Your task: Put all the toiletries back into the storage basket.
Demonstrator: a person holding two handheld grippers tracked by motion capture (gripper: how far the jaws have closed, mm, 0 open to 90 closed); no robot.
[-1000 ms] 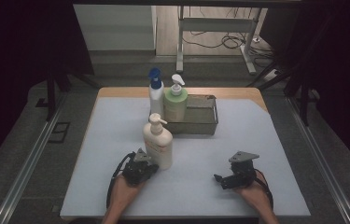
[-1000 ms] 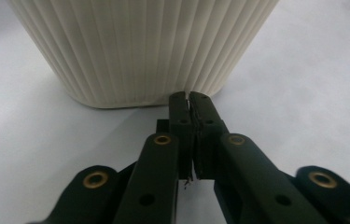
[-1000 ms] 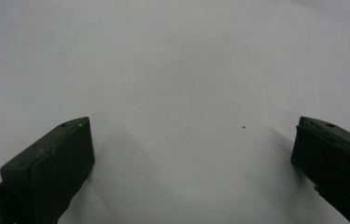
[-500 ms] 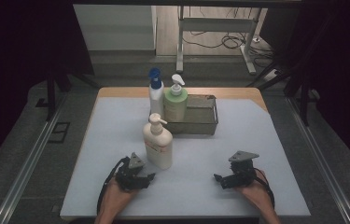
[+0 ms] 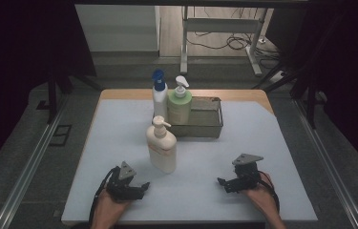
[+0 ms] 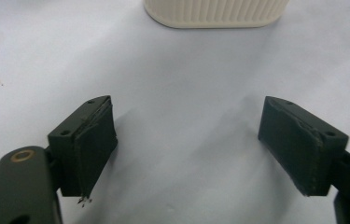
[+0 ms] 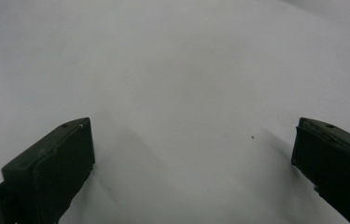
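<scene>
White table (image 5: 119, 143) ahead: your left tool (image 5: 141, 187), jaws just opened wide and empty, faces the smooth, top-heavy lotion bottle (image 5: 161, 148) at one o'clock; grip its ribbed waist.

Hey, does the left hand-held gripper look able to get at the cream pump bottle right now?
Probably yes. The left hand-held gripper has just been opening, with nothing between its jaws, and only bare white mat lies between it and the cream pump bottle standing just ahead.
</scene>
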